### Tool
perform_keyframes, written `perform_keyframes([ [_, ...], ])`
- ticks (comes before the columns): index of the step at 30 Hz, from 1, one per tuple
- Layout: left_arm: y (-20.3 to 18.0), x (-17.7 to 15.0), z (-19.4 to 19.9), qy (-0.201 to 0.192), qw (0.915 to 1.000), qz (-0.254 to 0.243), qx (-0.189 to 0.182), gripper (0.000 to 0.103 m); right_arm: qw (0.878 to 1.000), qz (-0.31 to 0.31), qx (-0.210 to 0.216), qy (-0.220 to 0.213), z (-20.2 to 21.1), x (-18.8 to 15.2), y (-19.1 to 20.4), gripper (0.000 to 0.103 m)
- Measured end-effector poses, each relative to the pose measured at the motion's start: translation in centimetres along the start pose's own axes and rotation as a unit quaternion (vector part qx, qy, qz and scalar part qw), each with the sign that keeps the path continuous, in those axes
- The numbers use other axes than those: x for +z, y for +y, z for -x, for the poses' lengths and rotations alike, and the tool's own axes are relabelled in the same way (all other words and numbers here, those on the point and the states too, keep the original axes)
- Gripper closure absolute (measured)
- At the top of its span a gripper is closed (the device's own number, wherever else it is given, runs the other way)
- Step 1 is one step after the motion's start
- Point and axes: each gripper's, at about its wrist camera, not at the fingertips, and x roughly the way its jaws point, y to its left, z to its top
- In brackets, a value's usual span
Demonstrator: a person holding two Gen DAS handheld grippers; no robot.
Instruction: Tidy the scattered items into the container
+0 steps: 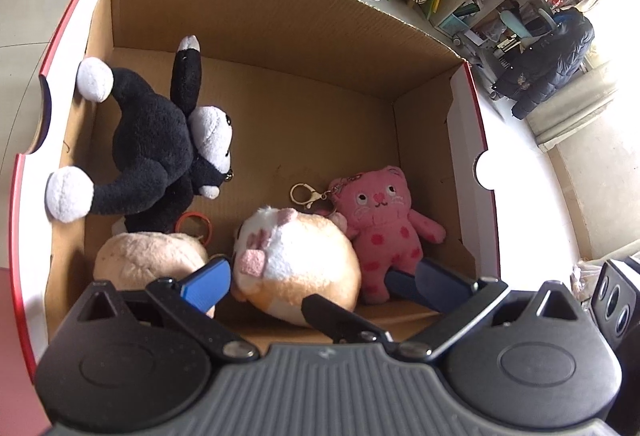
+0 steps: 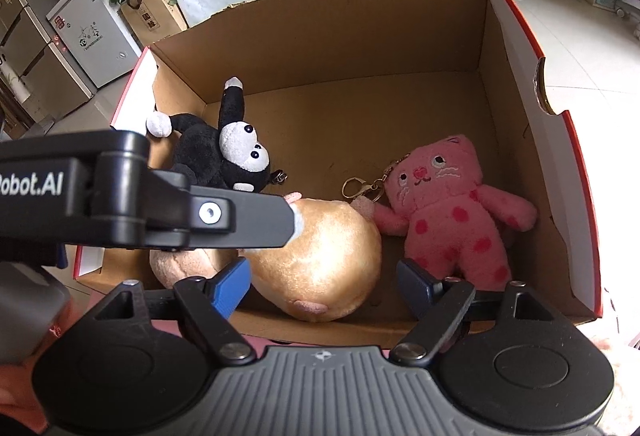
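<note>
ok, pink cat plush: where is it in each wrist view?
Left wrist: pink cat plush sits lower right of centre, in the cardboard box's near right corner.
Right wrist: pink cat plush right of centre, against the right wall.
Shared landmark: the gold keychain clasp just left of its head.

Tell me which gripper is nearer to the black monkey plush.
Left. The left gripper reaches into the box right beside the black monkey plush; the right gripper sits back at the near wall.

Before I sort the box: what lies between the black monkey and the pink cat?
The orange-white plush and a gold clasp, in both views.
</note>
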Motion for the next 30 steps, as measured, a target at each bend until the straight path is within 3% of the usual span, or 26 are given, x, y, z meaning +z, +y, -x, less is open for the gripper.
perform_keyframes([
  [18,1.1,0.2,-3.0,0.027,0.9990,0.029,-0.019,0.000,1.000,0.022,-0.002,0.018,-1.9,-0.1,0.5,0.022],
  [30,0.4,0.4,-3.9,0.022,0.9997,0.013,0.000,0.000,1.000,0.025,0.005,0.011,-2.7,-0.2,0.6,0.030],
])
